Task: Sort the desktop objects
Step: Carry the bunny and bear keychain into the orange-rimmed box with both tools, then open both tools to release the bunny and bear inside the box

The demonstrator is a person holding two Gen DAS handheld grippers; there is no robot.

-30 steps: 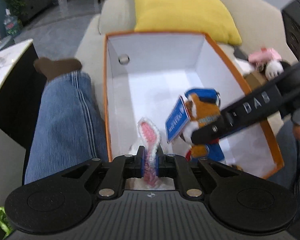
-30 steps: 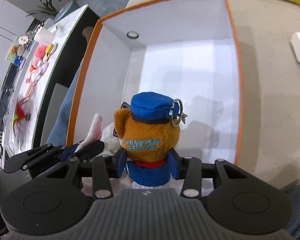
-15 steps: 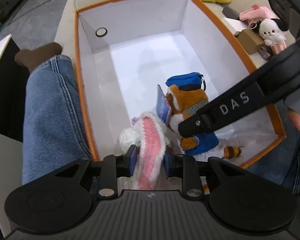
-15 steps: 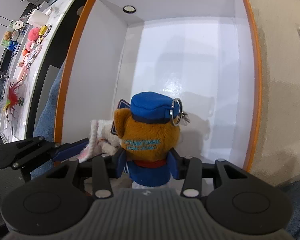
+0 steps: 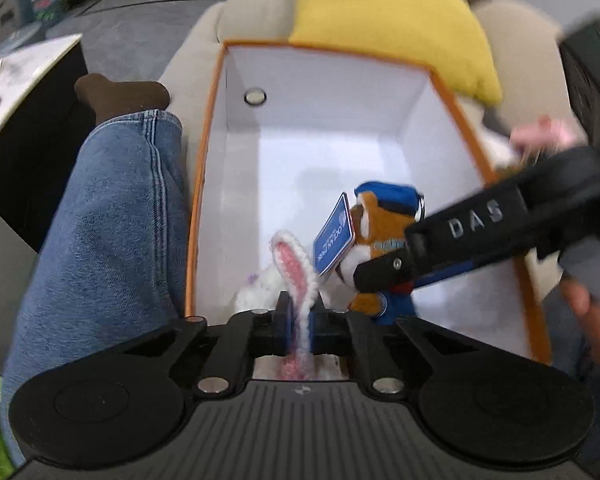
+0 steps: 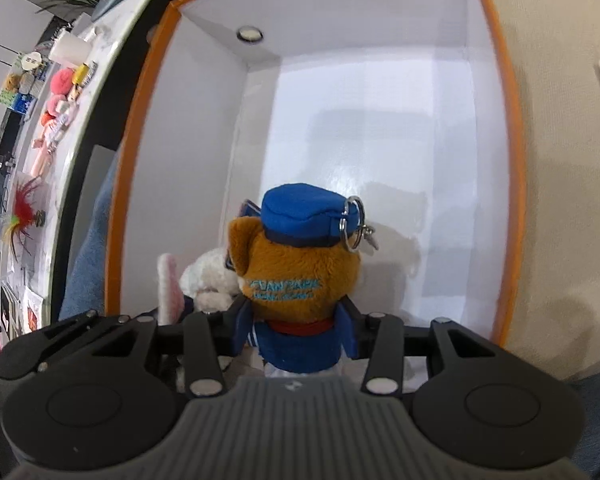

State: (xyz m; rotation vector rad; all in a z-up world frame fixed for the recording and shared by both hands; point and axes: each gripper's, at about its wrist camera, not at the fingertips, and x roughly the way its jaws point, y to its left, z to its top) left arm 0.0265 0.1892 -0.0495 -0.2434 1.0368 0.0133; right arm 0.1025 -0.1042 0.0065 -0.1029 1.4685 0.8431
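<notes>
Rabbit ear (image 5: 296,276) between left gripper (image 5: 299,322) pads

A white plush rabbit (image 5: 260,288) with a pink-lined ear and a brown bear (image 6: 296,272) in a blue cap were found upright, touching, at the near end of the orange-rimmed box (image 5: 204,184).

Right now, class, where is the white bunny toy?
The white bunny sits inside the orange-rimmed box, near corner, left of the bear; the left tongs pinch its pink ear.
</notes>
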